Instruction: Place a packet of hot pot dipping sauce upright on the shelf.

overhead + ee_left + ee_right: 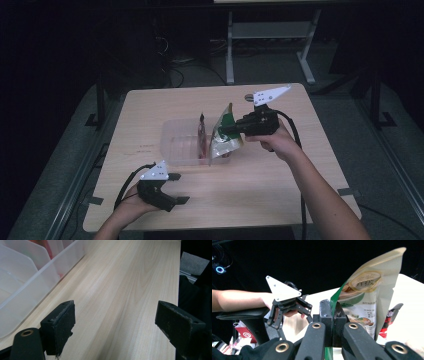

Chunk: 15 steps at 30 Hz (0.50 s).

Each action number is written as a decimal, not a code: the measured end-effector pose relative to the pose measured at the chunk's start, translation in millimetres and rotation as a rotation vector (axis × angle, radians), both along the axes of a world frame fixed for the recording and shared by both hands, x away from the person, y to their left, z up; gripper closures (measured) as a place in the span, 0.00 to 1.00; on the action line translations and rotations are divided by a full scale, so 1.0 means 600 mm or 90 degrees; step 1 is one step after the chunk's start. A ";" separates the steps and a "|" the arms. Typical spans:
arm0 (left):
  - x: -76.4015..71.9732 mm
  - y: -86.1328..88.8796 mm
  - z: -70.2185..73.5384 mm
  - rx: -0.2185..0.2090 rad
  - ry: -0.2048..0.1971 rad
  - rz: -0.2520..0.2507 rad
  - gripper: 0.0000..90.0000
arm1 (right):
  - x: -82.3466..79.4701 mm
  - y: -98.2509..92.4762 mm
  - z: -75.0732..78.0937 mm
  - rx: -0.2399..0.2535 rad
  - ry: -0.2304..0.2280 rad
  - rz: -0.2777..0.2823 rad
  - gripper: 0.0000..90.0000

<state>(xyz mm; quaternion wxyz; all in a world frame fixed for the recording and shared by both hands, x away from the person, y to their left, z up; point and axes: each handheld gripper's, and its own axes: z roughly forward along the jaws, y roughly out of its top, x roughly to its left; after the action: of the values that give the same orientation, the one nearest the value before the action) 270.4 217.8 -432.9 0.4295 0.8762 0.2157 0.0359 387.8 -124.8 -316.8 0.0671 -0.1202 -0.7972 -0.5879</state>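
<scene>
My right gripper [226, 128] is shut on the edge of a green and cream snack pouch [224, 137], which hangs upright over the right end of a clear plastic divided bin [172, 145]. In the right gripper view the jaws pinch the pouch [364, 300] by its green side seam. A dark red packet [202, 136] stands upright in the bin to the pouch's left. My left gripper [176, 187] rests low at the table's front left with its jaws wide apart and nothing between them; its fingers [60, 325] frame bare wood beside the bin [30, 287].
The light wooden table [280, 175] has bare surface in front of and to the right of the bin. A small round grey object [248, 97] lies near the far edge. Dark floor and a desk frame [270, 45] lie beyond.
</scene>
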 end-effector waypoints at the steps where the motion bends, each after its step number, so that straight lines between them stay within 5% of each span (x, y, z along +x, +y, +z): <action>1: 0.000 0.000 0.000 0.001 -0.001 -0.001 0.18 | 0.003 0.000 0.000 -0.003 0.001 -0.002 1.00; 15: -0.001 -0.003 -0.002 0.010 0.006 -0.008 0.18 | 0.040 -0.006 -0.013 -0.023 0.013 -0.035 1.00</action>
<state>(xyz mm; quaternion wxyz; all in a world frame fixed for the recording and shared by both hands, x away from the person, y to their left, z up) 269.9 216.1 -434.4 0.4215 0.8811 0.2120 0.0308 411.6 -128.5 -324.7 0.0573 -0.1492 -0.8032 -0.5739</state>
